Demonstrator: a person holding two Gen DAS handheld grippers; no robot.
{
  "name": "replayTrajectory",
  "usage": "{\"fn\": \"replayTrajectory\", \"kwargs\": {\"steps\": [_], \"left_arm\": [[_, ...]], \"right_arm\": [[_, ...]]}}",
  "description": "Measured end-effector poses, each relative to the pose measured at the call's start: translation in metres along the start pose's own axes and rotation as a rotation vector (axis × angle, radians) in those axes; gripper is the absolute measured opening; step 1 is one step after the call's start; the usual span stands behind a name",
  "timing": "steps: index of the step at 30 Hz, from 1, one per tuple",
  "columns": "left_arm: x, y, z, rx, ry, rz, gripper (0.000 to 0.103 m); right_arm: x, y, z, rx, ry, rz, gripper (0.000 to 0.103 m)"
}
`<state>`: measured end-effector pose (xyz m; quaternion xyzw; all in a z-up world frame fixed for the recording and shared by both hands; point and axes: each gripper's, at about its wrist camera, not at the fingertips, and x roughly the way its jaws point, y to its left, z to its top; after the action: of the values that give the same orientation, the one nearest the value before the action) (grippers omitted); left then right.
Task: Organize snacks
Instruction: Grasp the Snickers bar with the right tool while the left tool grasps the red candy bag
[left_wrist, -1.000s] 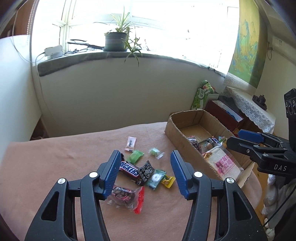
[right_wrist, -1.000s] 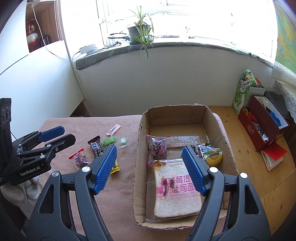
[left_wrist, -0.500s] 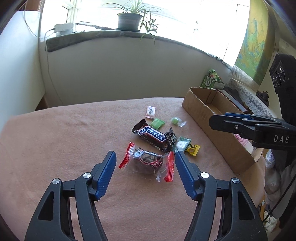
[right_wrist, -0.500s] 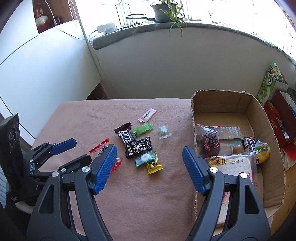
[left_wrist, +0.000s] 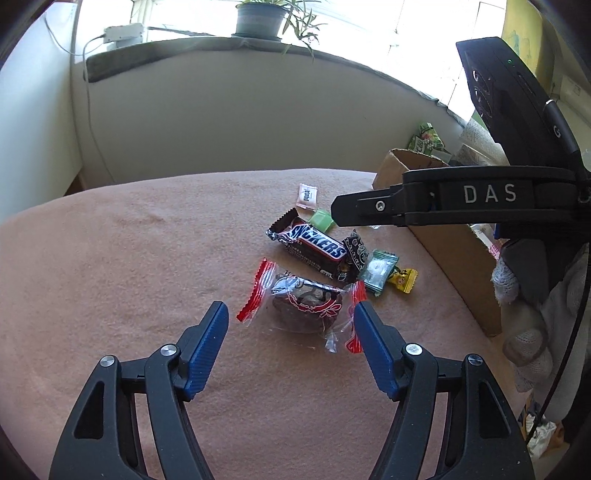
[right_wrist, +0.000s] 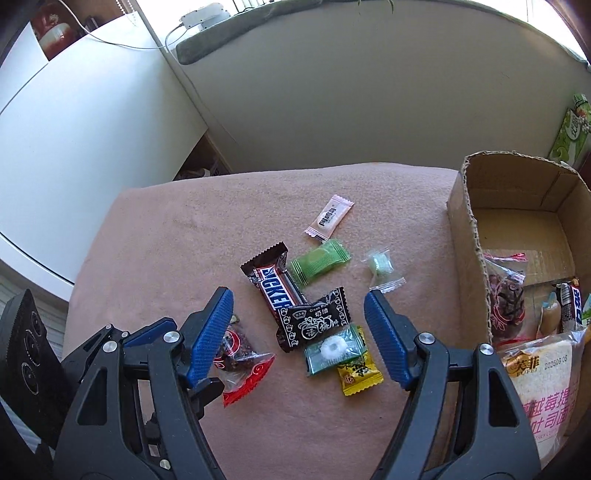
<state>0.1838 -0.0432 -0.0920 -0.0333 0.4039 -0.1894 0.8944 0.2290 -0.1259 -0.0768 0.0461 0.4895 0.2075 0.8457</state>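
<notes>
Loose snacks lie on a pinkish-brown cloth. My left gripper (left_wrist: 290, 319) is open, its jaws on either side of a red-ended clear pack with a dark cake (left_wrist: 304, 304), low over it. That pack also shows in the right wrist view (right_wrist: 240, 360). My right gripper (right_wrist: 297, 308) is open and empty above a Snickers bar (right_wrist: 275, 288), a black candy (right_wrist: 314, 319), a teal mint pack (right_wrist: 334, 349) and a yellow candy (right_wrist: 358, 373). The cardboard box (right_wrist: 467, 236) at right holds a bread pack (right_wrist: 546, 391) and other snacks.
A green candy (right_wrist: 319, 264), a clear-wrapped green sweet (right_wrist: 380, 267) and a pink sachet (right_wrist: 328, 218) lie farther back. A white cabinet (right_wrist: 74, 147) stands left of the table, a wall and window sill behind. The right gripper's body crosses the left wrist view (left_wrist: 461, 201).
Both grippers have swung left and down from the box toward the loose snacks. The left gripper has closed in on the red-ended cake pack. Both stayed open.
</notes>
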Motion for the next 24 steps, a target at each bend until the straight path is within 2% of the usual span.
{"fn": "replayTrajectory", "kwargs": {"steps": [4, 7, 12, 17, 19, 24], "left_arm": [[0.004, -0.001, 0.001, 0.008, 0.001, -0.009, 0.07], [0.01, -0.002, 0.004, 0.02, 0.006, -0.007, 0.07], [0.02, -0.001, 0.01, 0.014, 0.005, -0.002, 0.072], [0.029, 0.002, 0.014, 0.004, 0.02, -0.018, 0.074], [0.034, 0.002, 0.015, 0.004, 0.033, -0.034, 0.074], [0.04, 0.004, 0.014, -0.013, 0.047, -0.063, 0.07]], "right_arm": [[0.019, 0.013, 0.008, -0.065, 0.028, -0.031, 0.075], [0.034, 0.015, 0.013, -0.08, 0.064, -0.024, 0.064], [0.055, 0.019, 0.016, -0.094, 0.103, -0.021, 0.061], [0.07, 0.023, 0.015, -0.095, 0.13, -0.012, 0.053], [0.072, 0.025, 0.016, -0.095, 0.13, -0.007, 0.047], [0.076, 0.03, 0.012, -0.122, 0.151, 0.001, 0.046]]}}
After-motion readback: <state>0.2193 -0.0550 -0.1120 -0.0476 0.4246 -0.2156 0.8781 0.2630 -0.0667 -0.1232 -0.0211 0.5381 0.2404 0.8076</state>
